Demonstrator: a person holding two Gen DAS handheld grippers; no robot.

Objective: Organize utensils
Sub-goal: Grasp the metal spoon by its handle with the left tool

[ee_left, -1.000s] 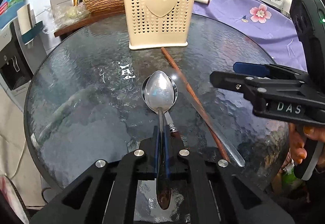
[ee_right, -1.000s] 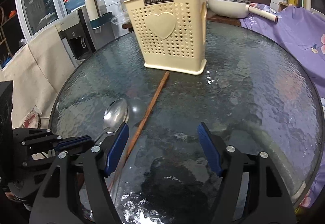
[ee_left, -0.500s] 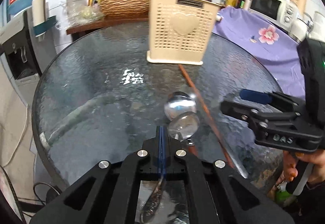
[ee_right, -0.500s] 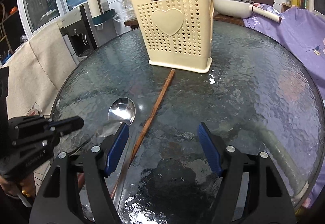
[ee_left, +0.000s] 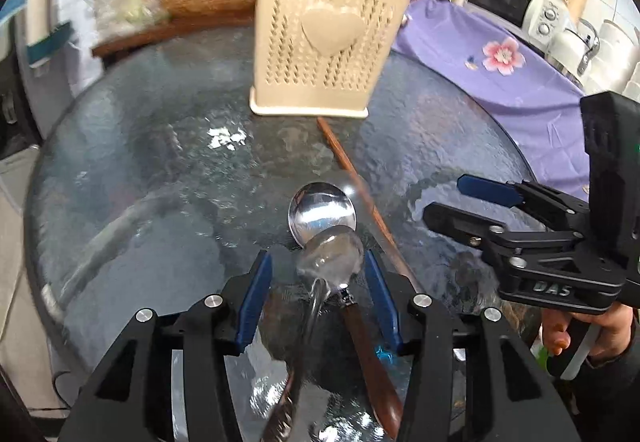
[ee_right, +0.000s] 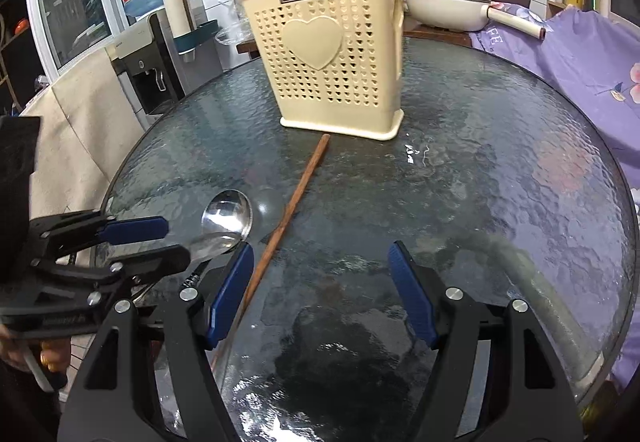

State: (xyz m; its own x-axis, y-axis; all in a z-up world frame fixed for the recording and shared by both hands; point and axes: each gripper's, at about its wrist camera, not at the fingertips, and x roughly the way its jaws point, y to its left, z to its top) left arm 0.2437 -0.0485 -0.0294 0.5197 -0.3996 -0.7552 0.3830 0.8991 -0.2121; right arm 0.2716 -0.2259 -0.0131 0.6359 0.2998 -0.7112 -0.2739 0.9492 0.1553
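Spoons: two metal spoons [ee_left: 322,211], one blurred [ee_left: 330,256], lying between the fingers, near the glass table's [ee_left: 160,169] front edge.
Left gripper [ee_left: 318,284]: jaws opening, pads pressing on nothing.
Right gripper [ee_right: 322,288]: jaws standing apart, gripping nothing.
Chopstick [ee_right: 298,197]: lying toward the cream utensil holder [ee_right: 332,69] mid-table.
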